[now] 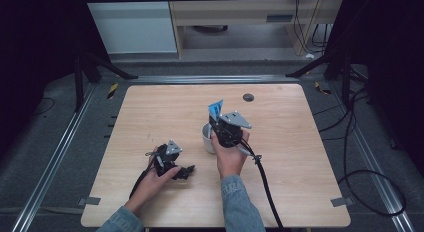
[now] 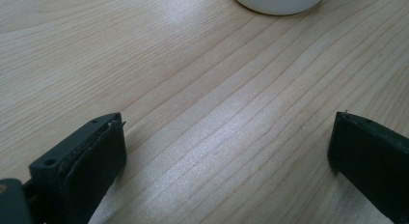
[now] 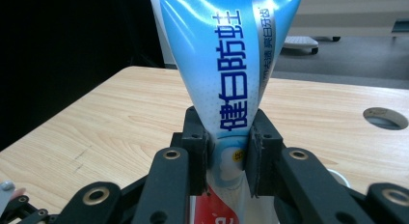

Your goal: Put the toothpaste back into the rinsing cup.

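The right gripper (image 3: 225,151) pinches a toothpaste tube (image 3: 226,64) upright just above the white cup (image 1: 208,137); lowering it in remains. The left gripper (image 2: 226,151) rests spread on the table (image 2: 193,89).

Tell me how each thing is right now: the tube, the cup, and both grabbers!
toothpaste tube: pinched between the right gripper's jaws, held upright above the cup.
white cup: standing upright on the wooden table, just below the tube.
right gripper: shut on the tube.
left gripper: open, jaws wide apart, nothing between them, resting low on the table.
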A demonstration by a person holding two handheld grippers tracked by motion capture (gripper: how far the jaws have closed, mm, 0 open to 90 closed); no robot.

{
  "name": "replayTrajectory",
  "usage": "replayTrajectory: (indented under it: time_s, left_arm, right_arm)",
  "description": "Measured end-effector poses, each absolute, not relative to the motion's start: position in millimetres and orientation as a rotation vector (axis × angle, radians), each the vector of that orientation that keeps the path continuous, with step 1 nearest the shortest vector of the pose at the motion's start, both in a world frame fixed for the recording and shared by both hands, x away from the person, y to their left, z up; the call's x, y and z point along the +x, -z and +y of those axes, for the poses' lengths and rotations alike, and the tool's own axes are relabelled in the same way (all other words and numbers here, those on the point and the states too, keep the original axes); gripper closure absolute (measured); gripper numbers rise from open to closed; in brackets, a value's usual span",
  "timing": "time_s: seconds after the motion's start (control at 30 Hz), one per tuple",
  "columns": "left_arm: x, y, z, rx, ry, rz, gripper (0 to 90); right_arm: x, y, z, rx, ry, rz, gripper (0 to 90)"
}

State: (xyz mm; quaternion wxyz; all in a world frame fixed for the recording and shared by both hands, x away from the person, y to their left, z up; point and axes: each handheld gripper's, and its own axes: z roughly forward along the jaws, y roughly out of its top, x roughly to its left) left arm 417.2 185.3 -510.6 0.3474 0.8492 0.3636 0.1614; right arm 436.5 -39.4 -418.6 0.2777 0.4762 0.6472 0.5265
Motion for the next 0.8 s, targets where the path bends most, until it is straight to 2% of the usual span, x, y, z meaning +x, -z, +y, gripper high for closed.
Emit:
replayTrajectory:
  time_s: [0.8]
  left_arm:
    - [417.2, 510.6, 185.2, 2.202, -0.418, 0.943, 0.0]
  right_arm:
    - [438.8, 422.8, -39.9, 1.296, -1.421, 1.759, 73.0]
